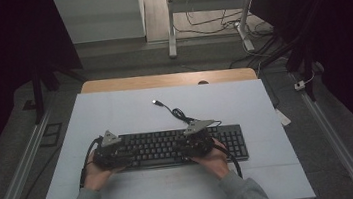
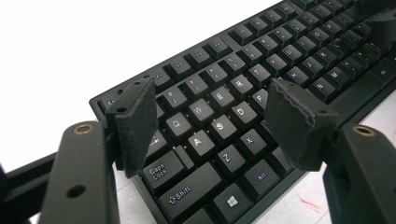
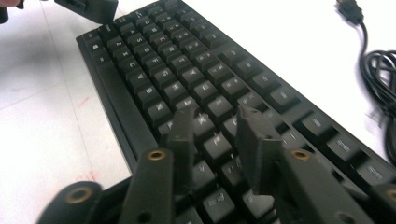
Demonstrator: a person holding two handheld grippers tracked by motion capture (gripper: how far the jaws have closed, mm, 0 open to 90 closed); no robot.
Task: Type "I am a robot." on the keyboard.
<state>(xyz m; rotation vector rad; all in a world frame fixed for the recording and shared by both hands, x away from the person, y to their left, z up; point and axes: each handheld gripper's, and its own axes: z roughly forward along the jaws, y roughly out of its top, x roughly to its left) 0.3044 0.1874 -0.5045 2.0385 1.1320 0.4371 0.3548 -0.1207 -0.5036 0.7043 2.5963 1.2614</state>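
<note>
A pale sheet covers the tabletop, whose wooden edge shows at twelve o'clock. Beyond it, a white desk frame stands on the grey floor, loose cables lying around its legs. Metal rails run at nine and three o'clock.

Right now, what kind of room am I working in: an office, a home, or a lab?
Most likely a lab or recording workspace, not a home. A keyboard lies on a white-covered table ringed by dark curtains. Behind it stands a bare desk frame with loose cables on the floor, and metal rails run alongside.
</note>
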